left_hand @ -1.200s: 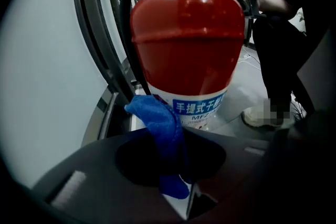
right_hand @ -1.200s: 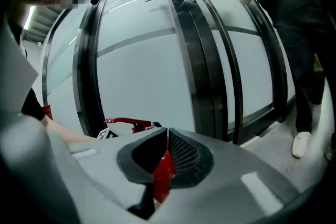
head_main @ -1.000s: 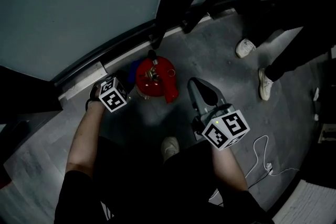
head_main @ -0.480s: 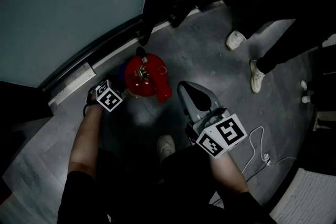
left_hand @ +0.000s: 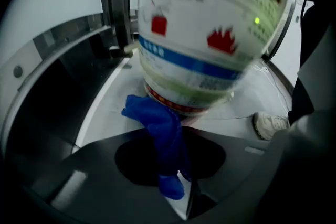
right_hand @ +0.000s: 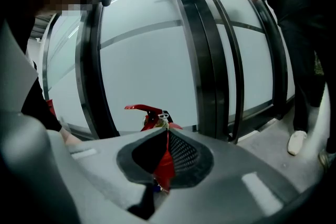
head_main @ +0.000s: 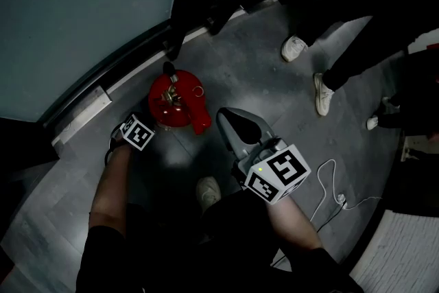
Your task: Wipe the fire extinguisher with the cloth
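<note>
1 red fire ext. [head_main: 175,103], 1 blue cloth [left_hand: 160,128] pinched in closed left tongs [left_hand: 176,165]; right tongs [right_hand: 165,136] closed, empty

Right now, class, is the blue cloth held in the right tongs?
No, the left tongs clamp the blue cloth at the fire extinguisher base; the right tongs hold nothing.

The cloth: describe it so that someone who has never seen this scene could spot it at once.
At the foot of the glass wall a red extinguisher stands on the grey floor. The cloth is pinched in the left gripper, its far end at the extinguisher's base. It is the one soft, crumpled blue thing there.
</note>
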A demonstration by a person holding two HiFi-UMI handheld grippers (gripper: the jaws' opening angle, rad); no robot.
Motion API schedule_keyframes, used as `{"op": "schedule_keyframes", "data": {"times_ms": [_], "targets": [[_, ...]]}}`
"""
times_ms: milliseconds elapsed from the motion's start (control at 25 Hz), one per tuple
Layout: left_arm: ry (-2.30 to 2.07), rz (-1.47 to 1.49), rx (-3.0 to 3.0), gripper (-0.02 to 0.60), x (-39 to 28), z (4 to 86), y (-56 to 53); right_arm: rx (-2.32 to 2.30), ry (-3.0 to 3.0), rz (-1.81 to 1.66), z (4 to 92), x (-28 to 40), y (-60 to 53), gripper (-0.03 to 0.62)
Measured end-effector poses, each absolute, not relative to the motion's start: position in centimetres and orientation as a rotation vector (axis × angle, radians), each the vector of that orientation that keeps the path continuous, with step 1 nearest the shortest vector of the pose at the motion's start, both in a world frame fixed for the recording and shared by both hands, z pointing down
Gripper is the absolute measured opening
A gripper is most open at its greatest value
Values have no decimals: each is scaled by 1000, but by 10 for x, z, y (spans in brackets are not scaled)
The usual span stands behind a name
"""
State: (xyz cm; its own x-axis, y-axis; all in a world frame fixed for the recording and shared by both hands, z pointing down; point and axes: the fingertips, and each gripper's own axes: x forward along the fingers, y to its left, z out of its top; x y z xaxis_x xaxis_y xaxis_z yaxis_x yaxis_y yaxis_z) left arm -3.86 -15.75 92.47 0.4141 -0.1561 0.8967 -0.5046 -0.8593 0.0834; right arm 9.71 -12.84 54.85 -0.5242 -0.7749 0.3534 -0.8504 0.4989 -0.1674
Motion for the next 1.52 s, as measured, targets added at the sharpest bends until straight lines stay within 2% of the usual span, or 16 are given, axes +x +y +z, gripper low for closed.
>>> {"op": "schedule_keyframes", "data": {"times_ms": [200, 400, 640, 840, 1000, 1240, 1520], "targets": [[-569, 1346, 2281, 97, -43, 925, -132, 1350, -2517, 464, 551, 90, -132, 9], [-719, 1263, 2335, 97, -63, 877, -149, 1365, -2505, 401, 553, 92, -143, 11], [-933, 1130, 2454, 97, -85, 764, -177, 1470, -2452, 303, 553, 94, -168, 11], [-969, 906, 2564, 97, -77, 658, -170, 1488, -2419, 321, 560, 99, -182, 9], [-873, 785, 2631, 97, -56, 605, -152, 1508, -2421, 323, 558, 103, -186, 9], [-886, 914, 2597, 97, -38, 615, -143, 1497, -2451, 330, 555, 96, -184, 9], [-893, 935, 2554, 97, -30, 643, -134, 1424, -2487, 339, 560, 78, -185, 9]]}}
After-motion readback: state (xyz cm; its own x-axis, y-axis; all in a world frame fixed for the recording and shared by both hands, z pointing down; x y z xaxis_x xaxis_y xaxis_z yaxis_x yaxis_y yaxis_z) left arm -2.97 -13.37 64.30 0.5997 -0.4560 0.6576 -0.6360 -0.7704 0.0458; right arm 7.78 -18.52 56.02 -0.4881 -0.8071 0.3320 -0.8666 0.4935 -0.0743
